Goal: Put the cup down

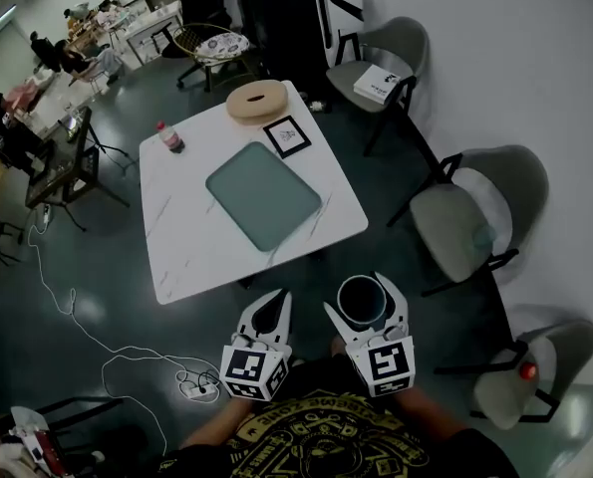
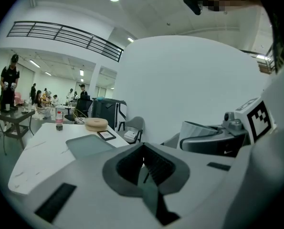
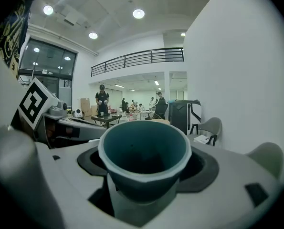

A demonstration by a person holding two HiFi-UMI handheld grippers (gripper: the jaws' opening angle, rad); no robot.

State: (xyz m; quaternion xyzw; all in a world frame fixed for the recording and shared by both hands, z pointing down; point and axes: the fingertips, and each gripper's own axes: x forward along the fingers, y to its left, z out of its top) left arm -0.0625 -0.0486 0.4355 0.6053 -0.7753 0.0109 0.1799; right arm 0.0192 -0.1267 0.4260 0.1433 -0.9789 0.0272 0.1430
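Tray on table; bottle left; maybe frame behind

— Where's the cup?
— Clamped upright between the right gripper's jaws, in the air, just short of the table's near edge.
— Looks?
— Dark teal, tapered, pale rim, mouth up, nothing visible inside.

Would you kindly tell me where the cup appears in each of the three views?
Head view: the cup is low centre, between the right gripper's jaws, off the table's near edge.
Left gripper view: a pale tapered shape right of centre may be it; I cannot tell.
Right gripper view: the cup fills the centre, between the jaws.
Shared landmark: the grey chair bearing a white box.
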